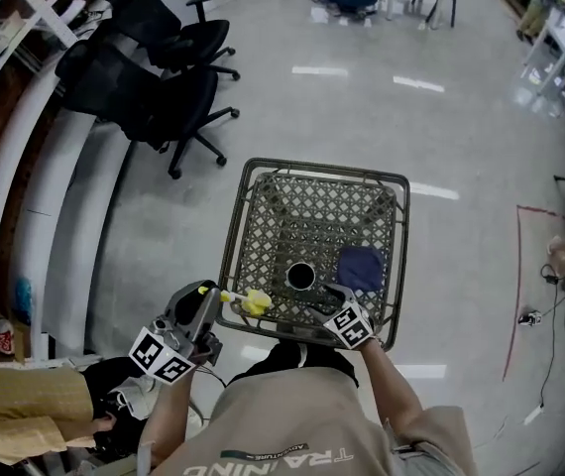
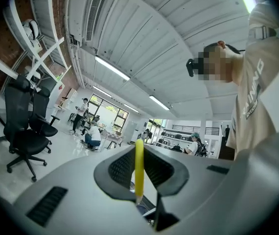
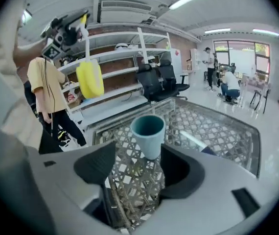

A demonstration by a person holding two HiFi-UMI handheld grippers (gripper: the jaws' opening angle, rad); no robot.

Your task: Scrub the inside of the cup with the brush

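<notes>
Left tongs (image 1: pixel 205 297): clenched on the brush's thin yellow handle, pointing level toward the right tongs.
Brush (image 1: pixel 255 302): its yellow head juts past the left tongs' tips, at the near rim of the wire basket (image 1: pixel 324 170), well short of the cup.
Cup (image 1: pixel 300 276): teal, mouth up, at the right tongs' tips; close against one jaw, a clear gap to the other.
Right tongs (image 1: pixel 321 297): released, jaws apart, angled down into the basket.
Dark blue cloth (image 1: pixel 362 266): in the basket, just beyond the right tongs.
</notes>
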